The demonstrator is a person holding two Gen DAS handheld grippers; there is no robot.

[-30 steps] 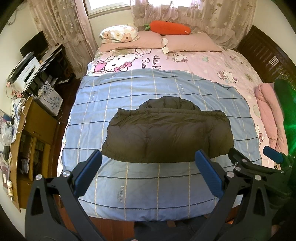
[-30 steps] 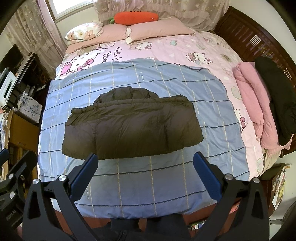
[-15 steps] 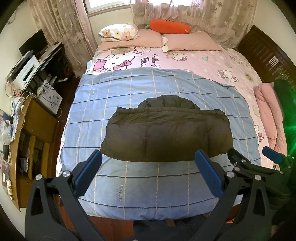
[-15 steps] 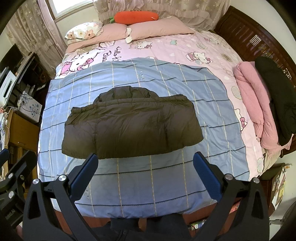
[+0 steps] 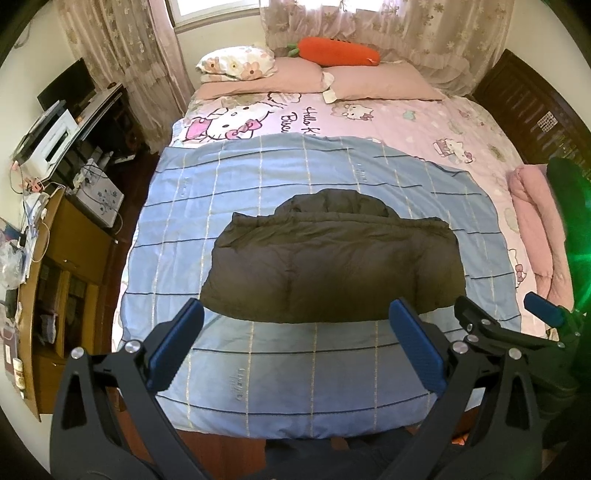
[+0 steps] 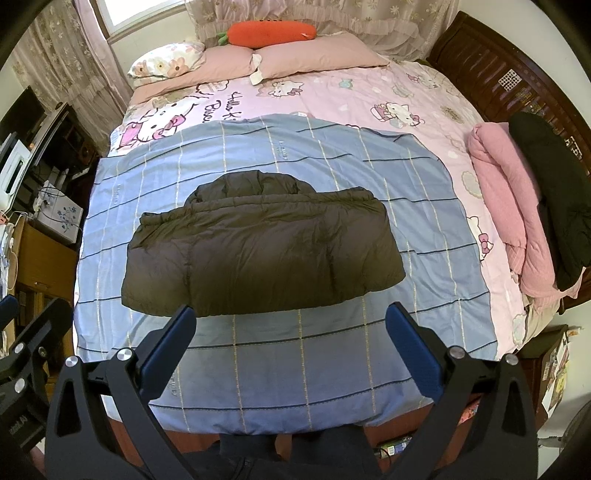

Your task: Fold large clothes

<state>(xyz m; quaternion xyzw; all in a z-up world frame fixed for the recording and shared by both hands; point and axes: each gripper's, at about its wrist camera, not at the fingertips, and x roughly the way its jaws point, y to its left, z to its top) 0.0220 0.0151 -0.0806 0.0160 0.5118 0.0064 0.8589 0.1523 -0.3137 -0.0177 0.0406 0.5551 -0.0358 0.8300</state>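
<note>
We hold the left gripper (image 5: 295,328) above the foot of the bed with its blue-padded fingers (image 5: 175,349) spread wide, gripping nothing and touching nothing. The right gripper (image 6: 291,326) hangs just beside it, its fingers (image 6: 413,349) equally wide apart and empty; part of it shows at the right edge of the left view.

Below and ahead of both grippers lies a blue checked blanket (image 5: 258,354) that covers the near half of the bed. On the middle of this blanket rests the dark puffer jacket (image 6: 258,254), folded into a broad, flat bundle with its hood poking out along the far edge. Its near hem lies close to the tips of our fingers in both views, but apart from them.

Beyond the blanket we see the pink cartoon-cat sheet (image 6: 332,96), then two pink pillows (image 5: 376,83), a flowered pillow (image 5: 236,66) and a carrot-shaped cushion (image 6: 271,31) against the lace curtains (image 5: 388,29). On the right side of the bed a rolled pink garment (image 6: 506,206) lies just beside a dark garment (image 6: 550,199), next to the dark wooden bed frame (image 6: 491,55). To the left of the bed stand a wooden cabinet (image 5: 62,266) and a printer (image 5: 48,142).
</note>
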